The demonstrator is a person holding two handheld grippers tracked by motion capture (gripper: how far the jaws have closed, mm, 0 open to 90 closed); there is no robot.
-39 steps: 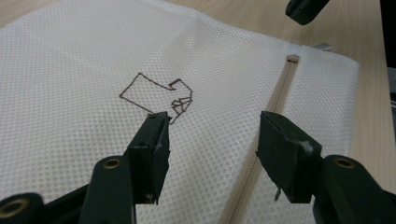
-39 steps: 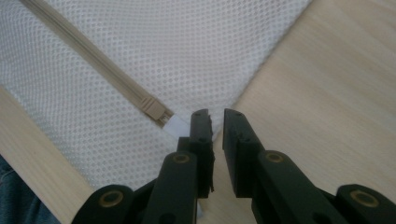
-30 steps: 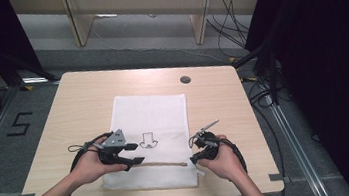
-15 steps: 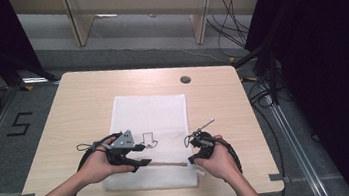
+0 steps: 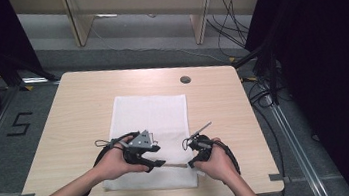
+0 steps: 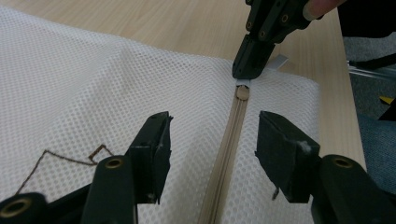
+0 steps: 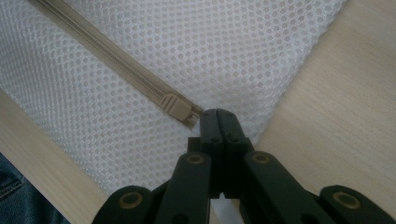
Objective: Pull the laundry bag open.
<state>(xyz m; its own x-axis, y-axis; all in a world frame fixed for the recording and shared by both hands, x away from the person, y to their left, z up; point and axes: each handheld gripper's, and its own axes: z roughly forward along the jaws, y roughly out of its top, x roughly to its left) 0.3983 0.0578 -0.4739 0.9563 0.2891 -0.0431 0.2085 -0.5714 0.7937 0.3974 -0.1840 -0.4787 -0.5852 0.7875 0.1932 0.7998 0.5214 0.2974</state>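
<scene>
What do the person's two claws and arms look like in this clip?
Both claws are black, with two blocky jaws on arms pinned by brass-coloured rivets. The left claw carries a grey three-cornered plate on top; the right claw has a thin grey rod sticking up from its body. A black cable loops from each. Both forearms are bare, with no sleeves in view.
</scene>
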